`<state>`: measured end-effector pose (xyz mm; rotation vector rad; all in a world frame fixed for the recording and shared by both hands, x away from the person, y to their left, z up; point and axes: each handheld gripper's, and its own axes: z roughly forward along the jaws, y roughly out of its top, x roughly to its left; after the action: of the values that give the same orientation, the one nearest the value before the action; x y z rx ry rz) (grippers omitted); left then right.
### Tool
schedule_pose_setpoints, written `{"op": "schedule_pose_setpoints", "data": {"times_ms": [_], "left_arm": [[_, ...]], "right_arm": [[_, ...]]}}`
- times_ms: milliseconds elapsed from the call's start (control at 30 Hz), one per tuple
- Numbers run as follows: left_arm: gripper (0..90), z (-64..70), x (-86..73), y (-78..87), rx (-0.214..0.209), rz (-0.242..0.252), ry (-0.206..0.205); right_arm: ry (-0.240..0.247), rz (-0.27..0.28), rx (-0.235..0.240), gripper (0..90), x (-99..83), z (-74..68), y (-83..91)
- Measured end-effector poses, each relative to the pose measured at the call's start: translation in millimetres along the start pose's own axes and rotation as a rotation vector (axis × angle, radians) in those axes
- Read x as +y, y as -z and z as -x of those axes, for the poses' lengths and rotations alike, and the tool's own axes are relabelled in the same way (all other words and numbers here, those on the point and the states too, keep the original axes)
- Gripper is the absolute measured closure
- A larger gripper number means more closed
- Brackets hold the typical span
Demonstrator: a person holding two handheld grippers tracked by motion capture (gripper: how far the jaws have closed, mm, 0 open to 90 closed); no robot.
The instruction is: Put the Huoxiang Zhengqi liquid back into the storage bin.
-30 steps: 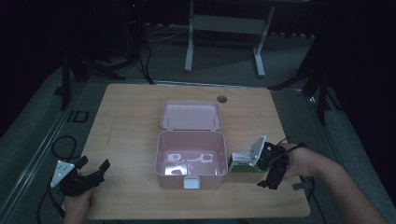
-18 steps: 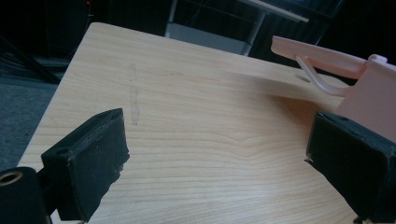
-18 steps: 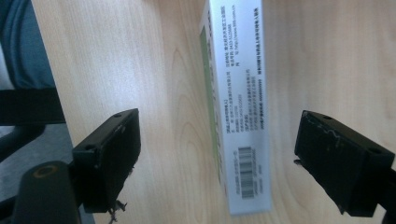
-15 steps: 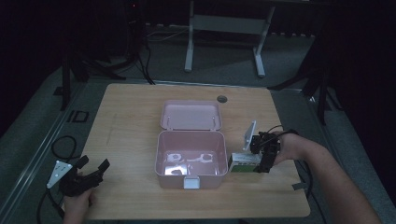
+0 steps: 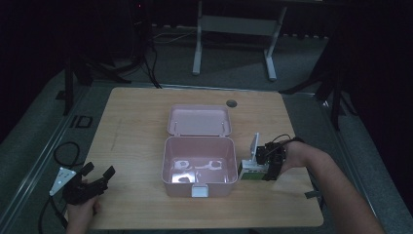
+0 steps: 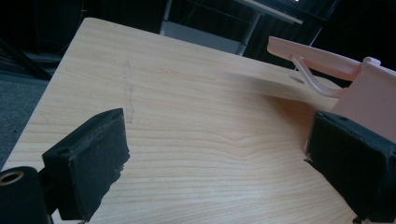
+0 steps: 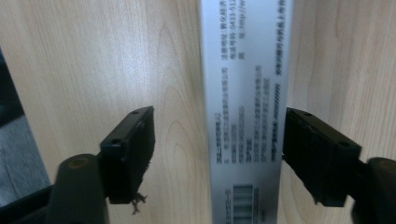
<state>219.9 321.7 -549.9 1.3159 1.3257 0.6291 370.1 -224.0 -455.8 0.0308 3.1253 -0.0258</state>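
Nearest to the person, the left hand-held gripper [image 5: 95, 179] rests on the surface [image 5: 136, 126] at the front left corner, released, with its jaws apart and nothing between them; it looks idle for now. On the right side, the right hand-held gripper [image 5: 267, 163] hangs over a small carton [image 5: 252, 171] that lies flat on the surface, just beside the right wall of the pink box [image 5: 198, 166]. In the right gripper view this hand-held gripper [image 7: 218, 154] is released too: one jaw is at the edge of the carton [image 7: 245, 116], the other stands clear with bare wood between. I judge that the step in hand is grasping the carton, probably to bring it into the box. The next move calls for closing the jaws squarely on its long sides. The carton is long, white with rows of small print and a barcode, and green on its front side. Behind it the box stands open, its lid [image 5: 198, 120] thrown back.
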Motion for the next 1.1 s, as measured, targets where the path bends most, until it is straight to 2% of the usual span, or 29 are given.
{"op": "schedule_pose_setpoints", "data": {"times_ms": [133,233,367,733,1100], "left_arm": [[5.9,-0.2,0.0,0.1,0.001,0.0,-0.001],[5.9,-0.3,0.0,0.0,0.002,-0.001,-0.002],[5.9,-0.3,0.0,-0.2,0.001,-0.003,-0.001],[6.0,-0.4,-0.1,-0.3,0.0,-0.003,-0.002],[6.0,-0.3,-0.1,-0.2,0.001,-0.001,-0.003]], "right_arm": [[0.031,-0.011,0.001,37.1,4.0,0.9,-2.7],[0.042,-0.028,0.006,41.3,5.6,1.9,-4.3],[0.062,-0.023,0.016,46.1,7.9,2.7,-4.1],[0.064,-0.042,0.014,60.2,10.9,8.5,-3.6],[0.06,-0.035,0.03,61.5,10.1,11.1,-3.6]]}}
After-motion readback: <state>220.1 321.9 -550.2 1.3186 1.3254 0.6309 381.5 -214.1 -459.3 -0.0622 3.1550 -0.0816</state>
